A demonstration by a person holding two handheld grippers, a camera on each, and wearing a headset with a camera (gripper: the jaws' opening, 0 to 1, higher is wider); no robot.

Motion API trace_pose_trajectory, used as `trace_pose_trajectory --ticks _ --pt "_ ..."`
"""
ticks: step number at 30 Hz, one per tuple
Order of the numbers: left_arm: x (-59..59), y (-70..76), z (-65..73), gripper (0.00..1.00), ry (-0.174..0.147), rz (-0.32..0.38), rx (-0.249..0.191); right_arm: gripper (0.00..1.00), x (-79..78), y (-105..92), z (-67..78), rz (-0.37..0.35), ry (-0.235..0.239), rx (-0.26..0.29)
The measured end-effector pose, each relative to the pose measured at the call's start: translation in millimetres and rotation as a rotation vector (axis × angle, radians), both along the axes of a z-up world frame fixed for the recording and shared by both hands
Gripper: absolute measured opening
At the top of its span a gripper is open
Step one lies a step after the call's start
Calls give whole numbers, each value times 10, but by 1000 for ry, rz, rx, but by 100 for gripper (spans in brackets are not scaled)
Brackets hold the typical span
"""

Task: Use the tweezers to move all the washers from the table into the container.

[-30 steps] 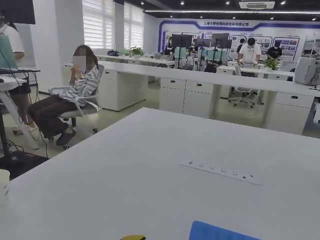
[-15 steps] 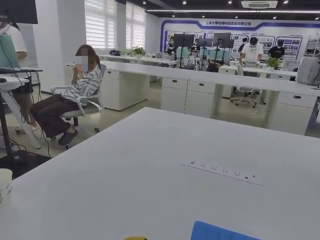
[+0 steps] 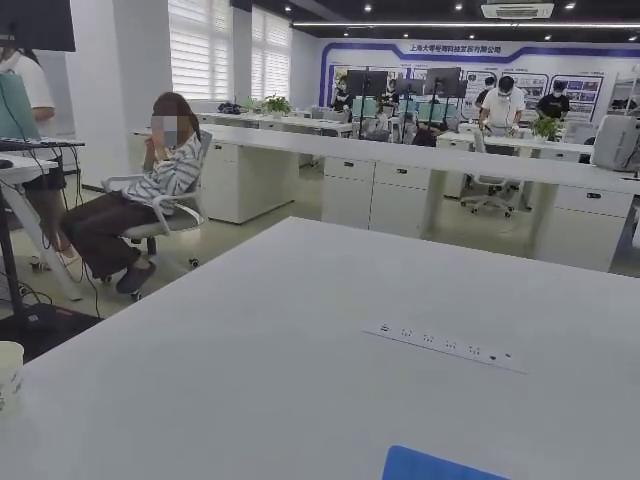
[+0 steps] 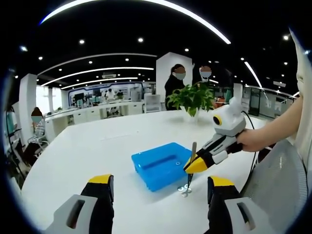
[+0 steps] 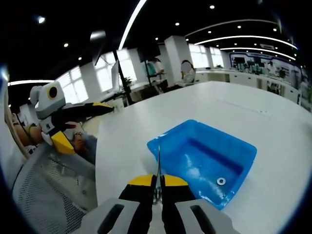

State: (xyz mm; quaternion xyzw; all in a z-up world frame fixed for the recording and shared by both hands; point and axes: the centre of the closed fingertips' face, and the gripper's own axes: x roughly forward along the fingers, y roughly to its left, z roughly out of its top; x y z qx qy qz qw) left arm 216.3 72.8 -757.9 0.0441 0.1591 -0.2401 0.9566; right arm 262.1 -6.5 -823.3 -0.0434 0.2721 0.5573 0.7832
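- The white desk (image 4: 87, 151) ran wide ahead of me, with the blue container (image 4: 161, 179) sitting on it near my edge.
- My right hand (image 4: 251, 140) reached in from the side and tipped my right gripper (image 5: 158, 181) nose-down, just beside the container's near corner.
- My left gripper (image 4: 158, 195) hung low over the desk on the container's other side, level and pointing towards it. Its jaws were spread wide, holding nothing and touching nothing.
- My right gripper's jaws were pressed together on the tweezers (image 4: 192, 161), which stood nearly upright with their tips down.
- A small cluster of washers (image 4: 185, 189) lay on the desk just outside the container, right at the tweezer tips. I could not tell whether the tips pinched one.
- One washer (image 5: 221, 181) already lay flat on the container's floor.
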Motion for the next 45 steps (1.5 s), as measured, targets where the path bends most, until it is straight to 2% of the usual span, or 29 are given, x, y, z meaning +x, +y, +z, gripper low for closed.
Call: trace_pose_trajectory --ticks 4,10,15,20,27,29,31,36,45 --pt "-3 -5 -3 79 1 -2 2 2 -5 -18 31 -7 11 18" --pt "-4 -1 -10 79 3 -1 5 3 -20 -44 18 -18 1 5" --pt "-4 2 -12 79 3 0 8 3 76 -51 23 -35 -12 3" --pt "-1 8 -10 79 2 2 8 3 74 1 48 -24 -16 6" --pt "-2 17 -6 79 1 5 7 3 32 57 -20 -7 -38 -45" --pt "-2 18 -6 79 1 6 6 3 21 56 -12 -9 -38 -44" --pt "-1 20 -3 79 0 7 8 3 31 35 -9 -19 -58 -58" --pt "-1 14 -3 79 -1 2 8 3 48 24 -9 -40 -49 -55" --pt "-4 13 -5 79 0 2 8 3 23 -7 -10 -41 -65 -72"
